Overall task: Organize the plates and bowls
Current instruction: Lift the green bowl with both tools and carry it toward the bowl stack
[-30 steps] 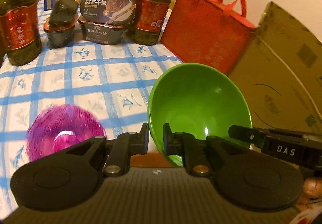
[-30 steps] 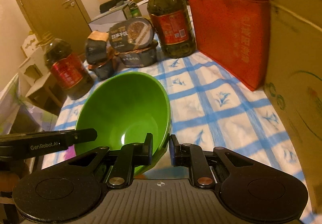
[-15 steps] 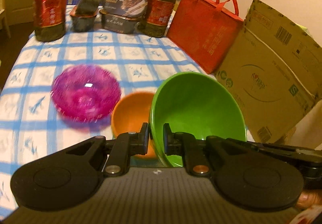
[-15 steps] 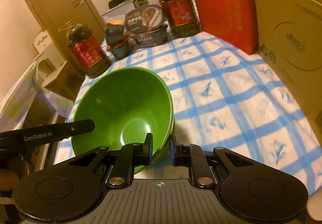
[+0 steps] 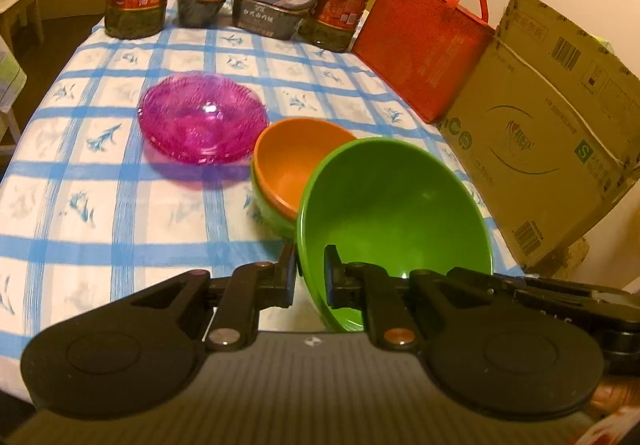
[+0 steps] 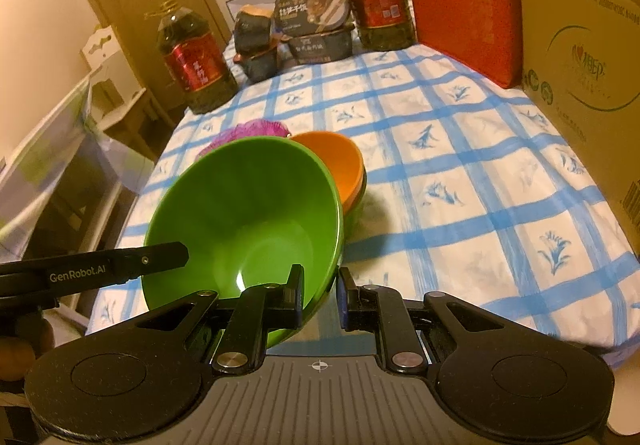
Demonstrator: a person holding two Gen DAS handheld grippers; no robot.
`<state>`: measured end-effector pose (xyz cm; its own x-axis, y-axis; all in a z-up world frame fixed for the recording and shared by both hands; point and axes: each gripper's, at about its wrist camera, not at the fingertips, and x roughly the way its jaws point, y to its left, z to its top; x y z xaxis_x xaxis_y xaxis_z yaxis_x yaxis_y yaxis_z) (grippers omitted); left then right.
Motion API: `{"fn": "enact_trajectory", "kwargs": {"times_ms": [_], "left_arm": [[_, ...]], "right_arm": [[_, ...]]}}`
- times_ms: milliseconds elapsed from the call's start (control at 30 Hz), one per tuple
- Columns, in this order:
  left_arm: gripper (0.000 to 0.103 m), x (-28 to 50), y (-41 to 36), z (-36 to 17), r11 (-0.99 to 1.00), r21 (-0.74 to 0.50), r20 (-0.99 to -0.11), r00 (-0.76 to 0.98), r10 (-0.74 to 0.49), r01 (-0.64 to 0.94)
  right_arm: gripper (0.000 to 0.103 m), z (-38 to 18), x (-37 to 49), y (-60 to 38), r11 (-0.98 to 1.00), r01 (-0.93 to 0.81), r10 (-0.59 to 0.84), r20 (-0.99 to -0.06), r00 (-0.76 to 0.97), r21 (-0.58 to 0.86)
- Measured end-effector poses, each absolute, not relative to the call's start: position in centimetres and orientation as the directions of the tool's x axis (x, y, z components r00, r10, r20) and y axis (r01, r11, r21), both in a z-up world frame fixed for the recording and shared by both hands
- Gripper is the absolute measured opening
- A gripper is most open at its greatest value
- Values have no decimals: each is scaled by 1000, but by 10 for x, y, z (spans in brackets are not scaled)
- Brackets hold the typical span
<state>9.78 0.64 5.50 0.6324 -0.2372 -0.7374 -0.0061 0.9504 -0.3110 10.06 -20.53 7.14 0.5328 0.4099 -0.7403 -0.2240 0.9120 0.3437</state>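
Left wrist view shows the large green bowl (image 5: 396, 213) held off the checked tablecloth (image 5: 120, 181), its rim pinched between the two fingers of the left gripper (image 5: 310, 273) — one finger outside the wall, one inside. In the right wrist view the right gripper (image 6: 320, 291) bites the same bowl (image 6: 248, 217) on the opposite side of the rim, again with a finger on each face. So both grippers are closed on one bowl, which tilts with its mouth facing back toward the cameras.

What the next move turns on, as I judge it: the orange bowl (image 5: 296, 161), nested in a second green bowl (image 5: 272, 215), sits on the cloth just ahead of the held bowl and slightly to its left — partly hidden behind its rim. The pink glass bowl (image 5: 202, 123) stands farther left, beside that stack; whether they touch is unclear. To stack, the held bowl would have to go forward and level out, mouth up, over the orange one; the left gripper is the nearer of the two to that target
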Motion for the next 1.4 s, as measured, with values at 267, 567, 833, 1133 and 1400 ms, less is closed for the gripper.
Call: {"fn": "enact_trajectory", "kwargs": {"times_ms": [267, 567, 833, 1133, 1400], "left_arm": [[12, 86, 13, 47, 945, -326, -747, 623, -234, -36], [12, 81, 15, 41, 940, -336, -752, 616, -236, -50], [12, 84, 13, 42, 940, -337, -751, 616, -239, -47], [12, 89, 9, 46, 942, -335, -747, 620, -240, -39], [12, 102, 5, 54, 945, -327, -739, 632, -235, -31]], "right_arm": [[17, 64, 95, -199, 910, -240, 415, -754, 509, 339], [16, 60, 95, -197, 909, -237, 417, -762, 495, 343], [16, 60, 98, -199, 909, -230, 417, -759, 500, 349], [16, 67, 103, -203, 909, -222, 417, -746, 520, 354], [16, 73, 114, -207, 907, -223, 420, -731, 538, 357]]}}
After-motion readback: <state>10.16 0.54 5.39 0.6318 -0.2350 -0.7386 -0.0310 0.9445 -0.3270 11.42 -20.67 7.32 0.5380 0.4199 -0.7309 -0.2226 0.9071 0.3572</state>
